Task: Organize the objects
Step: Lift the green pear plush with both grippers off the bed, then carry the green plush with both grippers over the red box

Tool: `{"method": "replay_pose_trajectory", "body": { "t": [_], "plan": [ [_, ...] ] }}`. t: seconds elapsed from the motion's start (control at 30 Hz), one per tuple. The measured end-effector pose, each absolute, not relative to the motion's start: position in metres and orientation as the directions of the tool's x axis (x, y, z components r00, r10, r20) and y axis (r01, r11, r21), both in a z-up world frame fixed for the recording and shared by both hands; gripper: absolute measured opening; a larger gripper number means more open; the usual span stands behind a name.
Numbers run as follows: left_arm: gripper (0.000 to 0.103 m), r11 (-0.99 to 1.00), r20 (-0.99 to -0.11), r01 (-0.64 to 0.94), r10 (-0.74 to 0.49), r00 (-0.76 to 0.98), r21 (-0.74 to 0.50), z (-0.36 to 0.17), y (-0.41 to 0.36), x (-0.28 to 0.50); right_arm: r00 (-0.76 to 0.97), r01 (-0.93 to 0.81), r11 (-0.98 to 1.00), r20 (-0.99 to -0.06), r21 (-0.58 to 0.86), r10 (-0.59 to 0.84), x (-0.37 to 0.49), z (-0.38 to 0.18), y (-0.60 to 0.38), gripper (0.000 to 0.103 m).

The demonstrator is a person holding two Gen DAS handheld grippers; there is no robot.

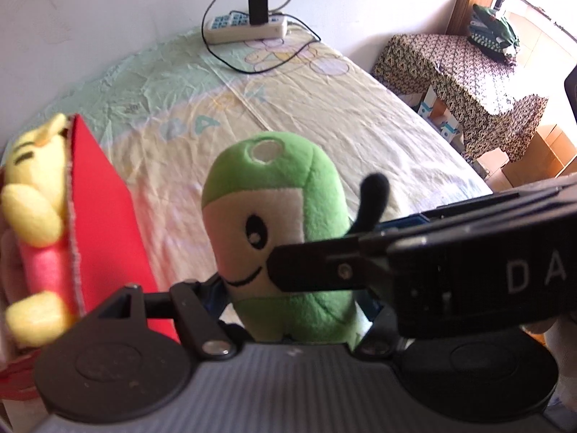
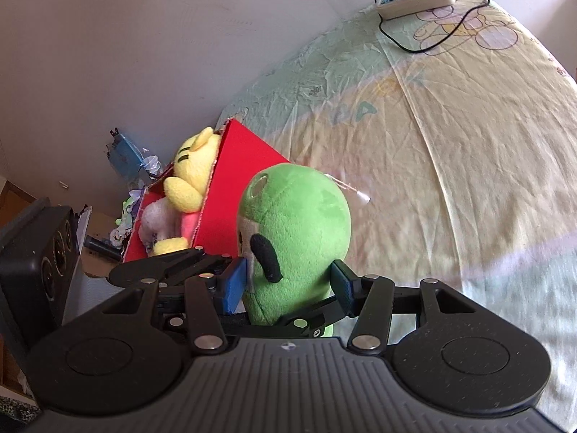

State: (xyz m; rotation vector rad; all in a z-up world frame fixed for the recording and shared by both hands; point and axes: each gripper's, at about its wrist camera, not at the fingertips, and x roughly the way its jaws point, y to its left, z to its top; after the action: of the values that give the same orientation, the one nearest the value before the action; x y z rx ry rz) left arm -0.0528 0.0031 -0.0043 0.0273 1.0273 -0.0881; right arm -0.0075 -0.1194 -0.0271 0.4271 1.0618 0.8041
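Observation:
A green plush toy [image 1: 281, 223] with a white face stands upright over the bed. Both grippers meet on it. My left gripper [image 1: 292, 303] is closed around its lower body. My right gripper [image 2: 288, 285] clamps its body between blue pads [image 2: 234, 285], and its black arm crosses the left wrist view [image 1: 450, 263]. A red box [image 1: 104, 223] at the left holds a yellow and pink plush [image 1: 32, 216]. The box [image 2: 238, 187] and the yellow plush [image 2: 191, 176] also show in the right wrist view, beside a white fluffy toy [image 2: 158, 223].
A pale patterned bedsheet [image 1: 324, 115] covers the bed. A white power strip [image 1: 245, 29] with a black charger and cables lies at the far end. A cloth-covered table [image 1: 461, 83] and cardboard boxes [image 1: 541, 155] stand right. A black speaker [image 2: 39, 263] and clutter sit left.

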Motion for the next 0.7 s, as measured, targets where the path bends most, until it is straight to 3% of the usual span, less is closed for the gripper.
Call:
{"method": "replay_pose_trajectory", "body": {
  "t": [0.7],
  "plan": [
    [0.069,0.985,-0.758,0.17,-0.136,0.638,-0.034,0.06,0.057,-0.11,0.37,-0.463,0.692,-0.589,0.553,0.719,-0.063,0.042,-0.066,0.054]
  ]
}}
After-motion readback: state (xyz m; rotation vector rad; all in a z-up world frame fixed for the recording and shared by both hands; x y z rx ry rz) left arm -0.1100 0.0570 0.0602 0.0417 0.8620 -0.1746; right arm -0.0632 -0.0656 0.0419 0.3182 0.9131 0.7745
